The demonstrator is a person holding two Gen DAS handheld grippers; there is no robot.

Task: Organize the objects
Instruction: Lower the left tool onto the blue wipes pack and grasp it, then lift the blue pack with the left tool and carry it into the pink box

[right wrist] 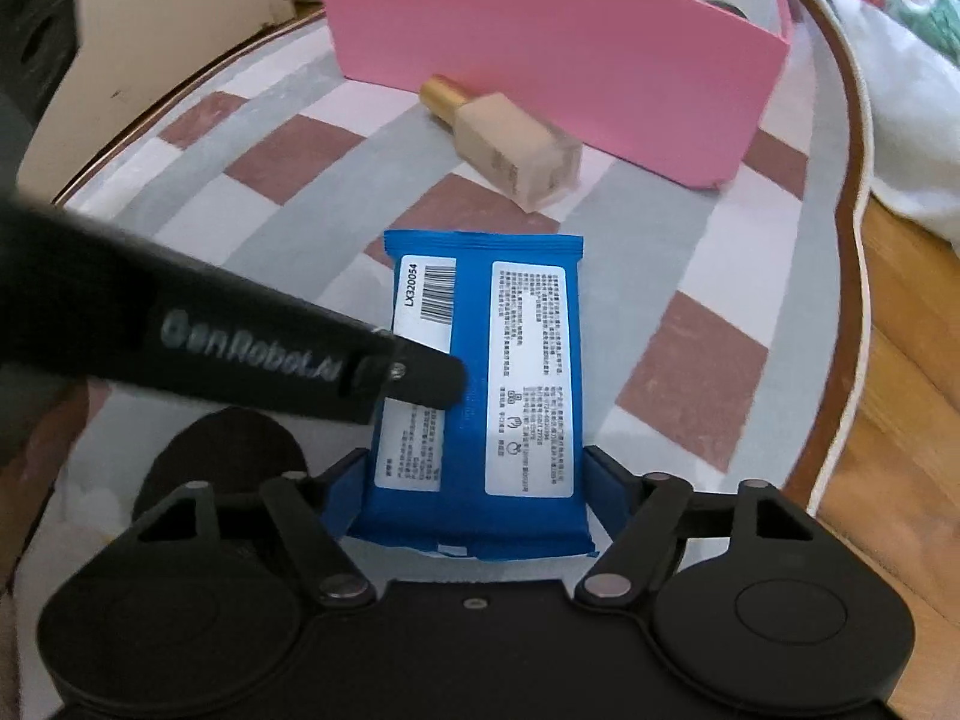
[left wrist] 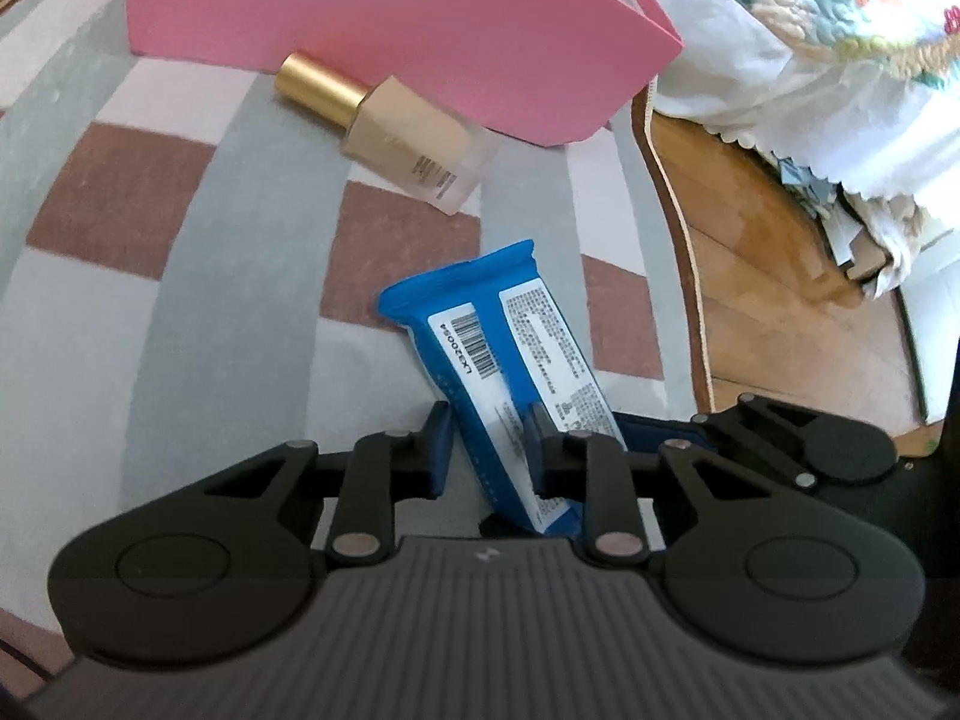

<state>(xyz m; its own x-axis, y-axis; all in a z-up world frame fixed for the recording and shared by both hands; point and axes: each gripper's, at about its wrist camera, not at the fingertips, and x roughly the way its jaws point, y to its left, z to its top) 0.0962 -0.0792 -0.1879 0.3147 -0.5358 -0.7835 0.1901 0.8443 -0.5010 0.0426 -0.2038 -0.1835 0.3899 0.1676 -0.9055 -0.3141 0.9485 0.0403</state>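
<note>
At frame centre, a blue packet (right wrist: 480, 384) bears white labels with a black barcode. Above it lie a beige bottle (right wrist: 516, 147) with gold cap and a pink box (right wrist: 540, 48). The cloth (right wrist: 300, 204) is checked grey, white and brownish-red.

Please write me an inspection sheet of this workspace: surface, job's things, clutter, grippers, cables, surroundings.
Surface: checked cloth in grey, white and brown.
Job's things: blue packet, label side up; foundation bottle with gold cap, lying beside the pink box.
Clutter: nothing seen on the cloth.
Grippers: left gripper shut on the blue packet; right gripper straddles its end, fingers at its sides, grip unclear.
Cables: nothing seen.
Surroundings: wooden floor, patterned bedding.
</note>
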